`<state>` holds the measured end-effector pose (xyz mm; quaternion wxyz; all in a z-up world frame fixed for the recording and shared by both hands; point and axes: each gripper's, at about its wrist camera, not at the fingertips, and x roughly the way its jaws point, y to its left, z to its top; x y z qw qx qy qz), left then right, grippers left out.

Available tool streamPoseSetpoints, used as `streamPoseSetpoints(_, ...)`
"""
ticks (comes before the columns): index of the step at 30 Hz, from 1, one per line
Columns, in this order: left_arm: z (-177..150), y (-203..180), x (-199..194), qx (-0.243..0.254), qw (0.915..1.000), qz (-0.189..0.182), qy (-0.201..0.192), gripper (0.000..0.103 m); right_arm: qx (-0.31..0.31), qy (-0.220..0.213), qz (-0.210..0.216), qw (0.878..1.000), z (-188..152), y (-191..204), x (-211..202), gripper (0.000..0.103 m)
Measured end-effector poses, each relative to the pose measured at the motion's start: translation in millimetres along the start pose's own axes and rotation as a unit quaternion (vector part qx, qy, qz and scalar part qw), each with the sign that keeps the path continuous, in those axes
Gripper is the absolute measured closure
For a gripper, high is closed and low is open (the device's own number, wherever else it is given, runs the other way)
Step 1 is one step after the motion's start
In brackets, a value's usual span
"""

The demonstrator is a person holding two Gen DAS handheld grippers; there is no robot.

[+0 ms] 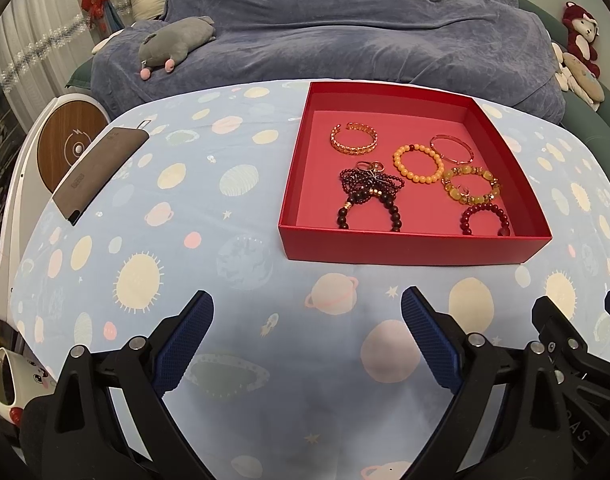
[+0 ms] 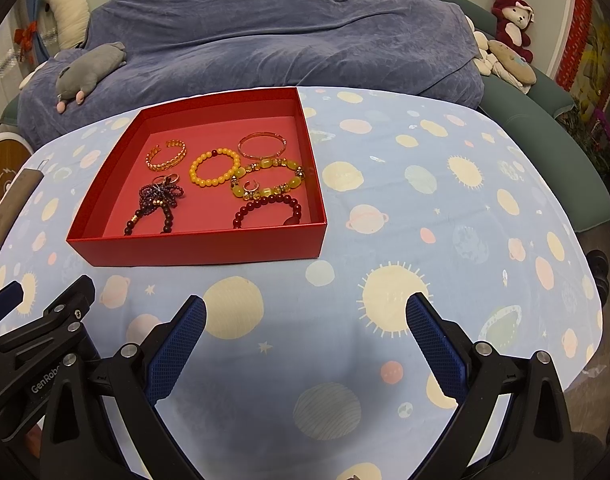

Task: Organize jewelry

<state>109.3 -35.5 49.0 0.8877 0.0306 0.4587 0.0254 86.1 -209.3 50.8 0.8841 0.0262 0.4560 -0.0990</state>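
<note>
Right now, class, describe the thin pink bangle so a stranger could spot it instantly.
Find the red box on the space-print tablecloth. In its far right corner lies the pink bangle, behind the orange bead bracelet. Unlike its beaded neighbours, it is one smooth, thin hoop.

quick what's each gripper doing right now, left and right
Left gripper: open, holding nothing, above the tablecloth.
Right gripper: open, holding nothing.
</note>
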Motion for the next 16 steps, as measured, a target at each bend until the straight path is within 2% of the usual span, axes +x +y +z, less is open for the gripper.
streamPoseSetpoints(16, -2.7, -1.9, 1.4, -0.003, 1.0000, 0.006, 0.003, 0.013, 0.002, 0.004, 0.000, 1.000, -7.9, -1.1, 1.6, 0.007)
